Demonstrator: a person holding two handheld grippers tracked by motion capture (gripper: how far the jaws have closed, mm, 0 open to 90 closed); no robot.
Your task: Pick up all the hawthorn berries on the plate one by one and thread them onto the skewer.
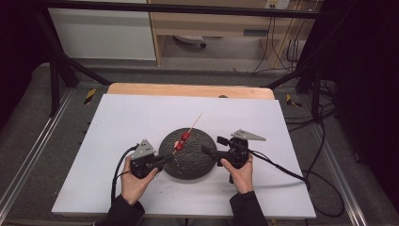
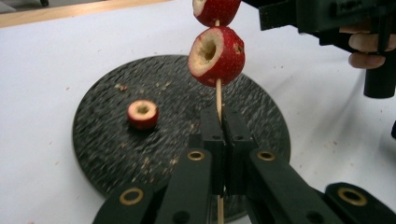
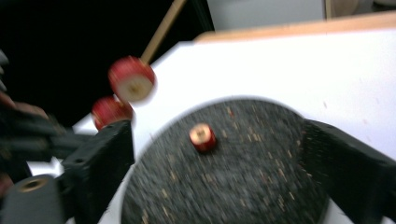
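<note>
A thin wooden skewer (image 2: 218,95) carries two cored red fruits, one lower (image 2: 216,56) and one higher (image 2: 216,9). My left gripper (image 2: 219,123) is shut on the skewer's lower end and holds it tilted over the dark round plate (image 1: 193,165). In the high view the skewered fruits (image 1: 183,141) hang above the plate's left half, just past the left gripper (image 1: 168,159). A third cored fruit (image 3: 202,137) lies loose on the plate (image 3: 243,186). My right gripper (image 3: 217,156) stands wide open at the plate's right rim with nothing between its fingers (image 3: 100,154).
The plate (image 2: 107,149) rests on a white sheet (image 1: 141,117) laid over a wooden table (image 1: 188,89); crumbs are scattered on both. Black frame bars and cables surround the table. Bare sheet lies left, right and behind the plate.
</note>
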